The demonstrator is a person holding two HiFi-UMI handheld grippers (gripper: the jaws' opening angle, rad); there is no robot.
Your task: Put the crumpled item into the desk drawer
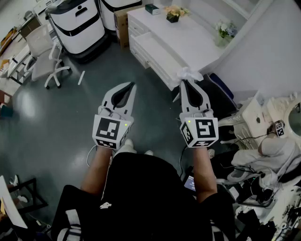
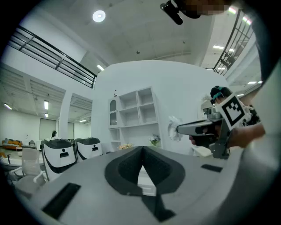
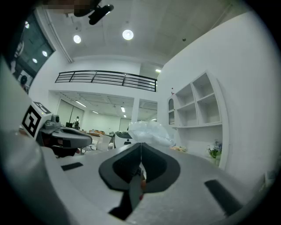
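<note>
The right claw pinches the crumpled item at its tips, the desk drawer just ahead; the left claw is pressed together, empty.

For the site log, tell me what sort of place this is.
Probably an office or lab workspace: a white desk, a wheeled office chair and built-in wall shelves.

white desk – an orange flower pot, a pale bouquet and a dark box on top
</note>
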